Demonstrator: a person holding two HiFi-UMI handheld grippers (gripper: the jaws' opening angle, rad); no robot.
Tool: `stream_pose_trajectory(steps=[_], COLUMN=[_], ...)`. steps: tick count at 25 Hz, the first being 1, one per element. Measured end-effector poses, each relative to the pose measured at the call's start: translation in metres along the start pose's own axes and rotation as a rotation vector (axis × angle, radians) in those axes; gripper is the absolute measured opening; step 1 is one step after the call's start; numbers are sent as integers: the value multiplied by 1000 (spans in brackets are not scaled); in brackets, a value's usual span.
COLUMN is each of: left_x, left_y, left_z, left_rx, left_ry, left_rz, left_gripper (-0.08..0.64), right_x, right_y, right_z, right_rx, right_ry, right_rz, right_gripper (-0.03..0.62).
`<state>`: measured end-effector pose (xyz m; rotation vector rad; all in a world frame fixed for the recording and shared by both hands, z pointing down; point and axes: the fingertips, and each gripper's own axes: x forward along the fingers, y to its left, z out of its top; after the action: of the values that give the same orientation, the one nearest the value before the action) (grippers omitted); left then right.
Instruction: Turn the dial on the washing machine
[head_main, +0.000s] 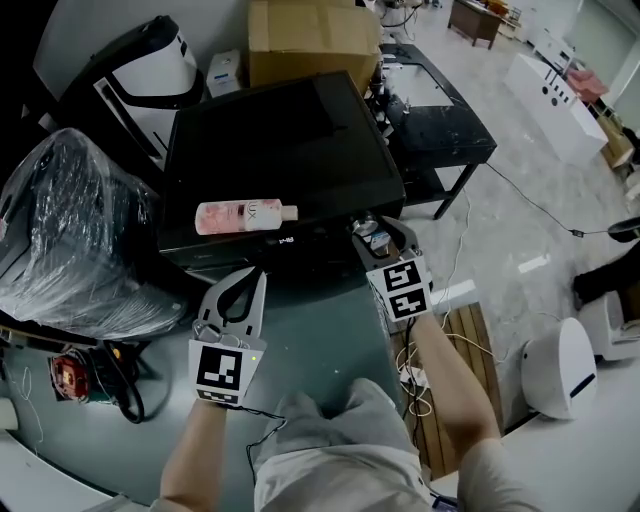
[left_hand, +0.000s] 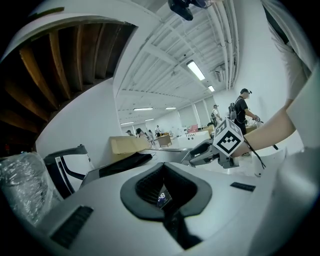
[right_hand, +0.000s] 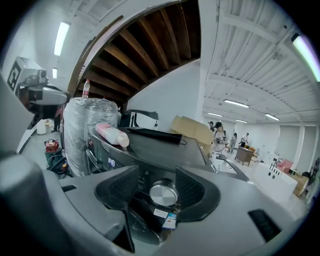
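Observation:
The black washing machine (head_main: 280, 150) stands in front of me, with a pink bottle (head_main: 245, 216) lying on its lid. At the machine's front right corner, my right gripper (head_main: 378, 238) points at the control panel. In the right gripper view the round silver dial (right_hand: 163, 194) sits between the right gripper's (right_hand: 157, 173) open jaws, with a gap on its left side. My left gripper (head_main: 259, 275) hovers in front of the machine's lower left, tips together and holding nothing. In the left gripper view the left gripper (left_hand: 163, 164) shows only a small lit display behind its tips.
A plastic-wrapped bundle (head_main: 70, 230) stands left of the machine and a cardboard box (head_main: 312, 40) behind it. A black table (head_main: 435, 120) is at the right rear. A wooden pallet (head_main: 465, 350) with cables and a white round device (head_main: 560, 375) lie on the floor to the right.

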<state>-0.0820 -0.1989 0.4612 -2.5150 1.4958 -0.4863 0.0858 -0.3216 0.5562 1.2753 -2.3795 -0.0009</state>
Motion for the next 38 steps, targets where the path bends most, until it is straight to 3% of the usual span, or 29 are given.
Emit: stream_pose_trajectory(steps=[4, 10, 13, 18, 22, 25, 29, 34, 36, 38], left_x=[3, 9, 12, 17, 17, 18, 19, 22, 23, 23], left_y=[7, 0, -2, 2, 5, 5, 4, 0, -2, -3], left_z=[-17, -42, -51, -60, -61, -65, -65, -64, -63, -62], left_rx=[-16, -4, -2, -2, -26, -34, -46, -62, -70, -64], left_ry=[3, 32, 45, 61, 63, 74, 81, 88, 87, 97], left_rz=[5, -76, -82, -88, -87, -91, -97, -103, -107, -105], left_gripper=[18, 19, 18, 20, 18, 19, 20, 19, 20, 19], right_x=[19, 38, 44, 51, 52, 51, 50, 49, 48, 46], right_y=[4, -3, -7, -9, -10, -15, -23, -25, -26, -27], right_z=[-22, -42, -50, -56, -57, -62, -67, -70, -76, -80], right_rx=[0, -8, -44, -76, -8, 139, 429, 618, 809, 1079], right_ry=[31, 71, 109, 138, 128, 96, 38, 0, -33, -86], right_rz=[-16, -47, -57, -72, -84, -78, -36, -18, 2, 38], right_gripper=[252, 287, 295, 275, 264, 264, 264, 264, 261, 253])
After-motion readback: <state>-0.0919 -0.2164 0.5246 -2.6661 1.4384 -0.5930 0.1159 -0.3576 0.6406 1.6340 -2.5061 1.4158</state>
